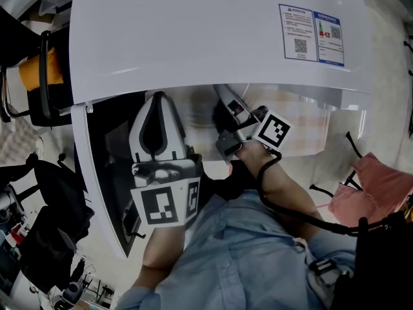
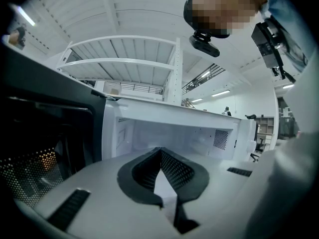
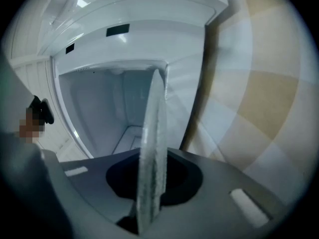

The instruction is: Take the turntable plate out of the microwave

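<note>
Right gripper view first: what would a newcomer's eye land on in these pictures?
The glass turntable plate stands out, seen edge-on and clamped in the right gripper at the mouth of the open white microwave. To its left, the left gripper is shut and empty, facing the same opening.

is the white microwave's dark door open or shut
Open: the dark door is swung out left of the white microwave, leaving its cavity exposed.
</note>
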